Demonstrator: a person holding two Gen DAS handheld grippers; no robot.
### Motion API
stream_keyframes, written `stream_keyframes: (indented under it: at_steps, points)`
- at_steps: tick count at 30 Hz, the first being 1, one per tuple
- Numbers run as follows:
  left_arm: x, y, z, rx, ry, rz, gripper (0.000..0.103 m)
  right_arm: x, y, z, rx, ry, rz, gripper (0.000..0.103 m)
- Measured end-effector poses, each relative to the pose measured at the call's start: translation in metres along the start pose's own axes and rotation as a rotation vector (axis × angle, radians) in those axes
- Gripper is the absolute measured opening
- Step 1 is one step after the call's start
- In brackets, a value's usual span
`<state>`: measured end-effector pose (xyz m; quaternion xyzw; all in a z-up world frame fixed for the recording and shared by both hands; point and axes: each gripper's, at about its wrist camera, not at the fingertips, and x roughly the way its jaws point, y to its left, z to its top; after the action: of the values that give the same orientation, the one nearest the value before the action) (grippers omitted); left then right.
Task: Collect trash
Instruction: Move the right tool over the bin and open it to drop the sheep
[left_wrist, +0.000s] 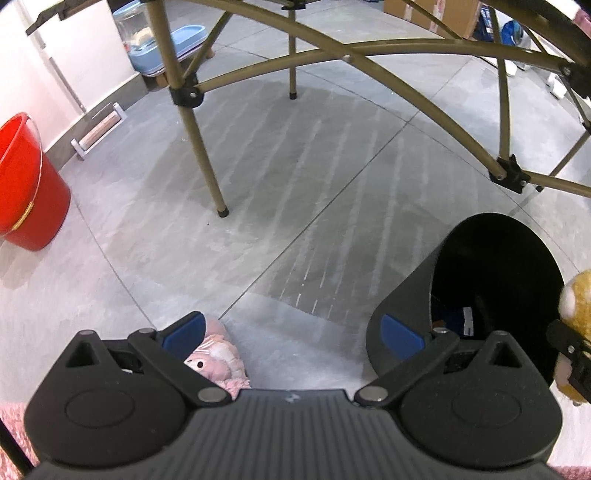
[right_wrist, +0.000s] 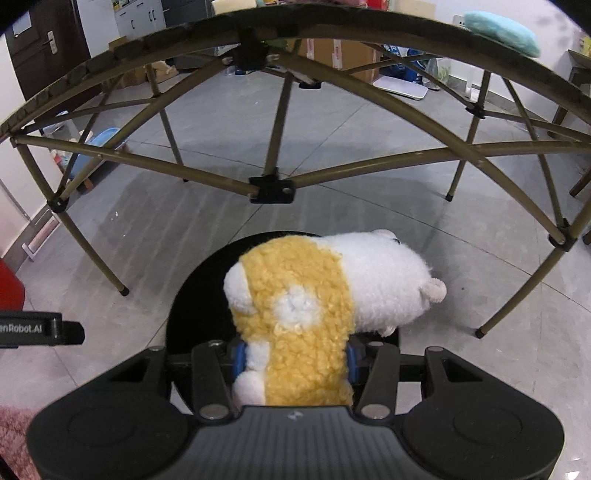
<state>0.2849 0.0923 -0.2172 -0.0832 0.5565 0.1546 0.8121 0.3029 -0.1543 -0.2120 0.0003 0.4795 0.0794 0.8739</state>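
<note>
My right gripper (right_wrist: 295, 360) is shut on a yellow and white plush toy (right_wrist: 321, 295), which hangs over the mouth of a black bin (right_wrist: 192, 314). In the left wrist view the same bin (left_wrist: 495, 280) stands on the floor at the right, with some scraps inside, and the plush toy (left_wrist: 578, 295) shows at the right edge. My left gripper (left_wrist: 291, 334) stands open with nothing between its blue pads. A pink plush toy (left_wrist: 218, 354) lies on the floor just under its left finger.
A folding table frame (left_wrist: 199, 147) with thin brown legs spans the grey tiled floor ahead. A red bucket (left_wrist: 26, 184) stands at the left by the wall. Pink carpet (left_wrist: 11, 417) edges the bottom left. Boxes and a blue tub (left_wrist: 162, 48) sit further back.
</note>
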Motion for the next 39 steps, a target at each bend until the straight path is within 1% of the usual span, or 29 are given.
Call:
stream_keyframes:
  at_steps: [7, 19, 28, 35, 39]
  points:
    - [-0.002, 0.003, 0.001, -0.004, -0.006, 0.012, 0.103, 0.022, 0.021, 0.004, -0.003, 0.036, 0.005, 0.046]
    - [0.0, 0.001, -0.002, 0.01, -0.001, 0.031, 0.103, 0.052, 0.038, 0.002, 0.004, 0.082, -0.007, 0.047]
    - [0.001, -0.002, -0.003, 0.027, 0.005, 0.028, 0.103, 0.064, 0.034, 0.0, 0.013, 0.102, -0.033, 0.047]
    - [0.001, -0.002, -0.003, 0.029, 0.006, 0.028, 0.103, 0.066, 0.033, -0.001, 0.015, 0.106, -0.037, 0.047]
    - [0.003, -0.003, -0.004, 0.032, 0.006, 0.027, 0.103, 0.068, 0.031, -0.001, 0.022, 0.11, -0.037, 0.049]
